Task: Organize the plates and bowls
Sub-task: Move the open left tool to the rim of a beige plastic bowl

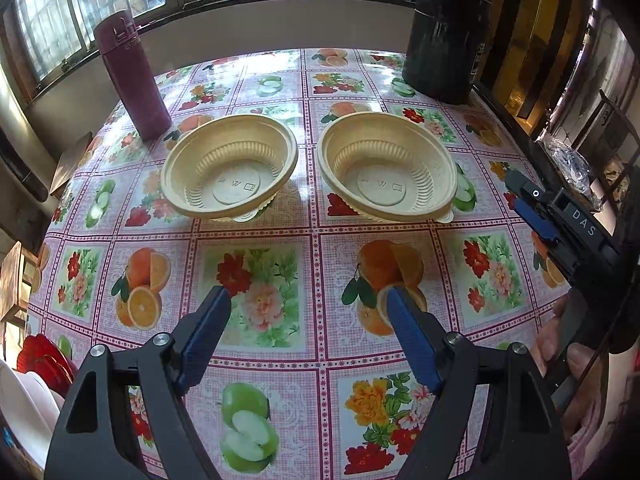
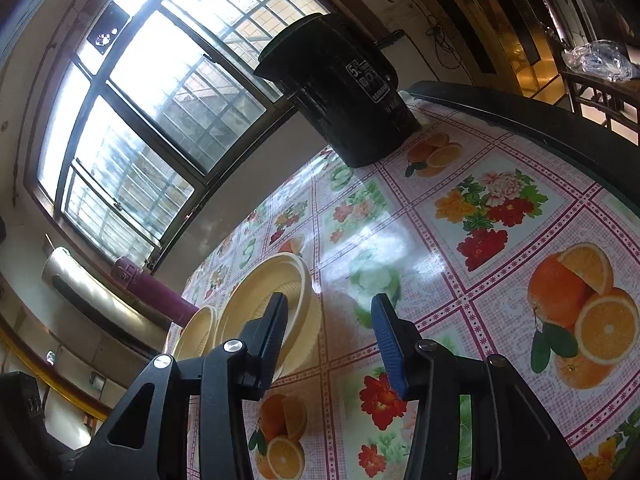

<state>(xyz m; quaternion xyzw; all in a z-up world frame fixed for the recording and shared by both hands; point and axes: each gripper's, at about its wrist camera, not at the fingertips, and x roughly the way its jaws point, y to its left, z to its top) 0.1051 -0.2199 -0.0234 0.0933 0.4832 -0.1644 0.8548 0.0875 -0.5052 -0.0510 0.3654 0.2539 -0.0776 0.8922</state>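
The left gripper [image 1: 308, 300] hangs spread wide over the fruit-print tablecloth [image 1: 260, 360] with nothing between its jaws, and the right gripper [image 2: 330, 312] is parted too, pinching nothing. Beyond them two cream bowls, the left bowl [image 1: 229, 171] and the right bowl [image 1: 389, 172], sit upright side by side, mouths up, both empty. Farther back stand a maroon bottle [image 1: 132, 76] and a black bin [image 1: 446, 40].

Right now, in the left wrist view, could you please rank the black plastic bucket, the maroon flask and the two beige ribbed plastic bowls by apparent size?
1-2. Left beige ribbed plastic bowl and right beige ribbed plastic bowl: alike, and nearer the camera.
3. Black plastic bucket: farther back, so likely bigger in truth.
4. Maroon flask.
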